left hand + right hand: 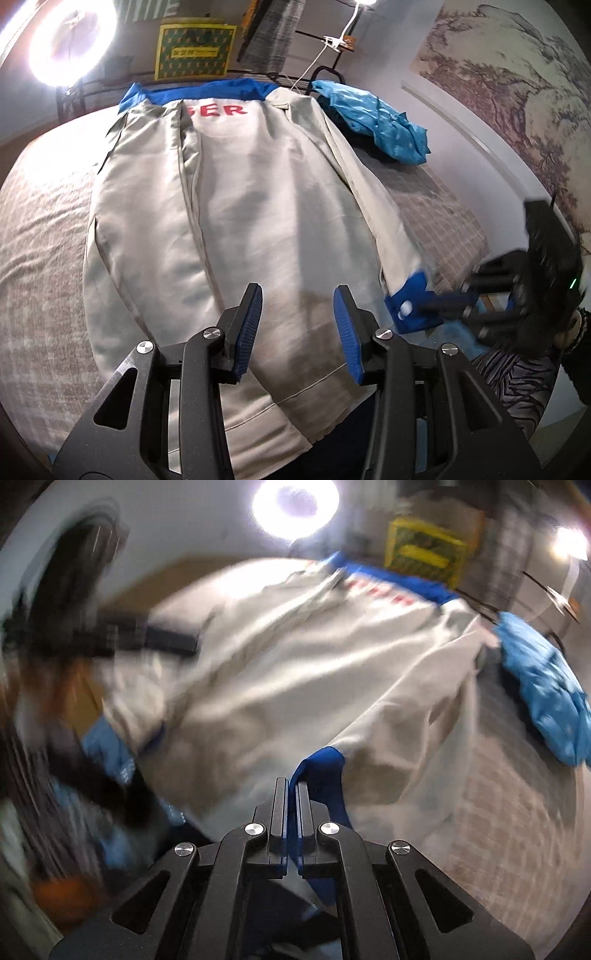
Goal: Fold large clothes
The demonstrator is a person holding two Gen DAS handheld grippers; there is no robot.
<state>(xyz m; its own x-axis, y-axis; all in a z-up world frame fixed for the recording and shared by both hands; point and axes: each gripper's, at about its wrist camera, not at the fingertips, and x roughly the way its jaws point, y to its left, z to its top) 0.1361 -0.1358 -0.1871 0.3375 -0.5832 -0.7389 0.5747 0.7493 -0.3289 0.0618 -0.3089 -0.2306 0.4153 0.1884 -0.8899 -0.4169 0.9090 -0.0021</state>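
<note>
Two grippers over grey jacket [236, 206] on bed [48, 229]: right gripper [292, 794] fingers clamped on blue cuff [317, 771], left gripper [297, 314] fingers apart, empty.

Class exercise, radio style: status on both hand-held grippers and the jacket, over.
Left hand-held gripper open over the jacket. Right hand-held gripper shut on the blue cuff. Crumpled blue cloth beside the shoulder.

- right wrist view is smeared all over; the left gripper [173, 642] at left is just a dark streak, jaws unreadable
- red lettering [218, 110] on the jacket [240, 206] is partly folded under, only "ER" is clear
- jacket hem runs behind the left gripper's arms at the bottom edge
- yellow box [195, 51] print too small to read
</note>
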